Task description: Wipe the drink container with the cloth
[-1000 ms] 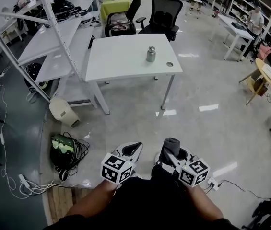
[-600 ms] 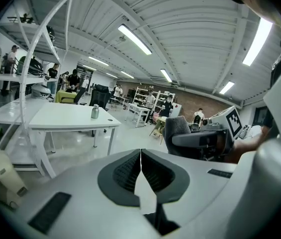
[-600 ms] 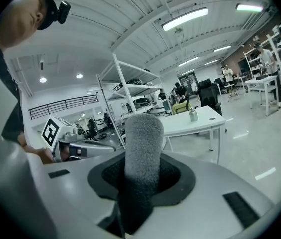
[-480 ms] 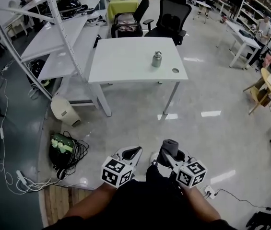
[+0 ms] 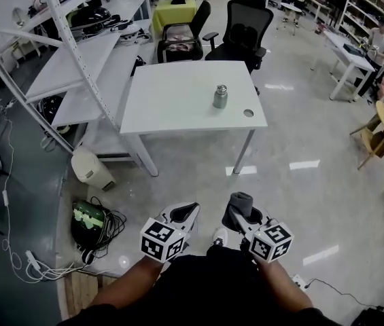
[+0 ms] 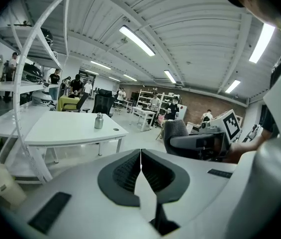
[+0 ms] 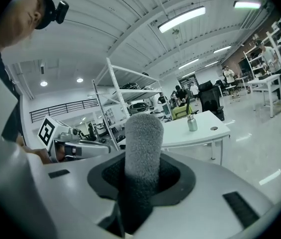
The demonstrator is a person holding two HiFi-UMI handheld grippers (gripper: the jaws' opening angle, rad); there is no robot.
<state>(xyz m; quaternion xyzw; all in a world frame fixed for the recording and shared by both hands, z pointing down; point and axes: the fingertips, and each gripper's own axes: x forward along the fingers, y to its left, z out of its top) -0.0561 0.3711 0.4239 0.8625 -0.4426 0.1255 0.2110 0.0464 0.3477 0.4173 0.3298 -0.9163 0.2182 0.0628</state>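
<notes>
left gripper (image 5: 186, 210): jaws pressed together with nothing between them; in the left gripper view (image 6: 140, 164) the two dark pads meet along a thin line.
right gripper (image 5: 236, 216): clamped on a grey cloth (image 5: 241, 200); in the right gripper view (image 7: 141, 183) the cloth (image 7: 143, 138) stands up out of the jaws as a fuzzy roll.
grippers together: held side by side low in the head view, just in front of the person's body, marker cubes nearest the camera, both tips pointing toward the table.
drink container: a small metal bottle (image 5: 220, 96) standing upright on the white table (image 5: 171, 94), right of the middle; well apart from both grippers, with bare floor between.
bottle from the grippers: small and far off in both views (image 6: 99, 121) (image 7: 192, 123), upright on the table top (image 6: 60, 128) (image 7: 207, 127).
table hole: a round cable hole (image 5: 248, 113) near the bottle, toward the right front corner.
behind the table: a black office chair (image 5: 245, 27).
left of the table: a white metal rack (image 5: 76, 60) with shelves, a white bin (image 5: 90, 169) on the floor by the table leg.
floor at left: a tangle of cables (image 5: 100, 223) around a green and black item.
</notes>
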